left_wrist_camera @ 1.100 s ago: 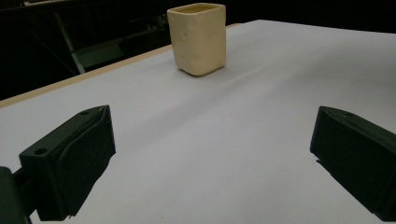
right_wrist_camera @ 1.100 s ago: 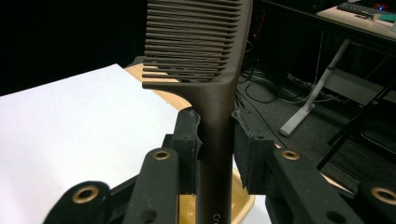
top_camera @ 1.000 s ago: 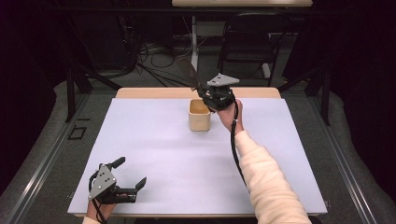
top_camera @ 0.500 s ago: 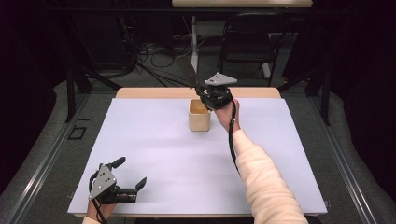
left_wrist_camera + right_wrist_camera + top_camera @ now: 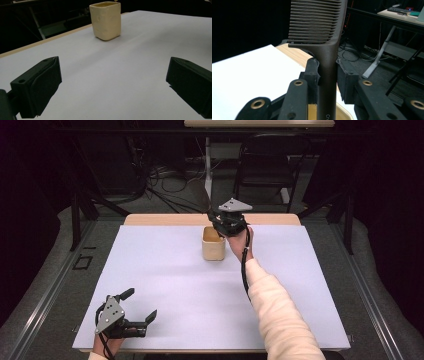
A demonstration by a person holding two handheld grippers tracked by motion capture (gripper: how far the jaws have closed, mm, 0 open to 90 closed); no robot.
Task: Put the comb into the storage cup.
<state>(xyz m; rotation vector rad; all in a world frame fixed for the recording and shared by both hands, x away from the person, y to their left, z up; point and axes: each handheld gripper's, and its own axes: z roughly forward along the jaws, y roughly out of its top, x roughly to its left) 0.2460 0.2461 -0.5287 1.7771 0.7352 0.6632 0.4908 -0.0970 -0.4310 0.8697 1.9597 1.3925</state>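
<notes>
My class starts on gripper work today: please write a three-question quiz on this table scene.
1. True or false: the left gripper holds the dark brown plastic comb.
2. What stands beside the right gripper: A) a cream square cup, B) a red bowl?
3. The comb's handle sits between the right gripper's ____.

Key: 1 false, its jaws stand open over the white table; 2 A; 3 jaws.

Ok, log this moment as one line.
right gripper: shut on comb, over cup | left gripper: open, idle near table edge
</notes>
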